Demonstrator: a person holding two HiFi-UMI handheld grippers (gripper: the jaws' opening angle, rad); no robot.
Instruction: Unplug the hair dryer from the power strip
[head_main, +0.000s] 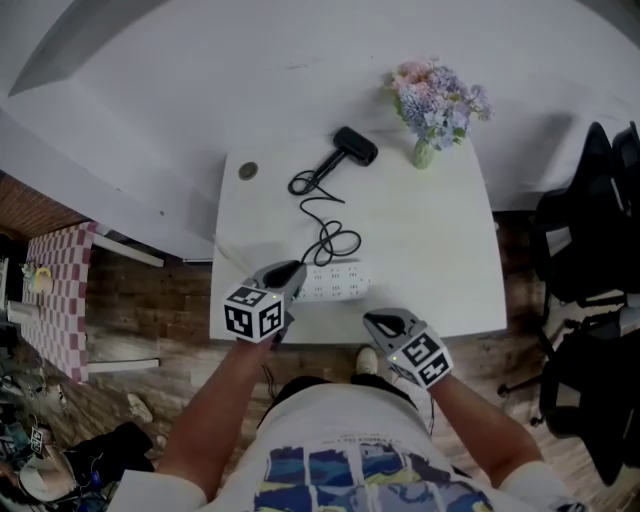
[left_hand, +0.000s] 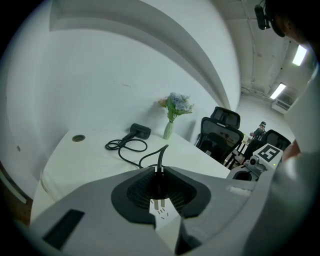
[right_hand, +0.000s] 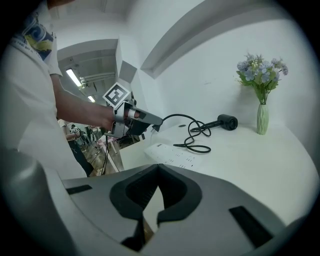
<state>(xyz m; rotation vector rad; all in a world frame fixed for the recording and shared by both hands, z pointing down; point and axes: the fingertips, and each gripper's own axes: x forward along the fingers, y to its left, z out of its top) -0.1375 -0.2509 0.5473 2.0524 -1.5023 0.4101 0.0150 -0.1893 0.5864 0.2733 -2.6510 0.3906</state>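
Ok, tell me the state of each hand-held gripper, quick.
Left hand-held gripper: closed on the plug.
Right hand-held gripper: closed, holding nothing.

A white table (head_main: 430, 250) stands against a plain white wall (head_main: 250, 70), a vase of flowers (head_main: 432, 105) at its far right corner. Black office chairs (head_main: 590, 250) stand to its right on a wooden floor (head_main: 150, 330); strip lights (left_hand: 278, 90) glow on the ceiling.
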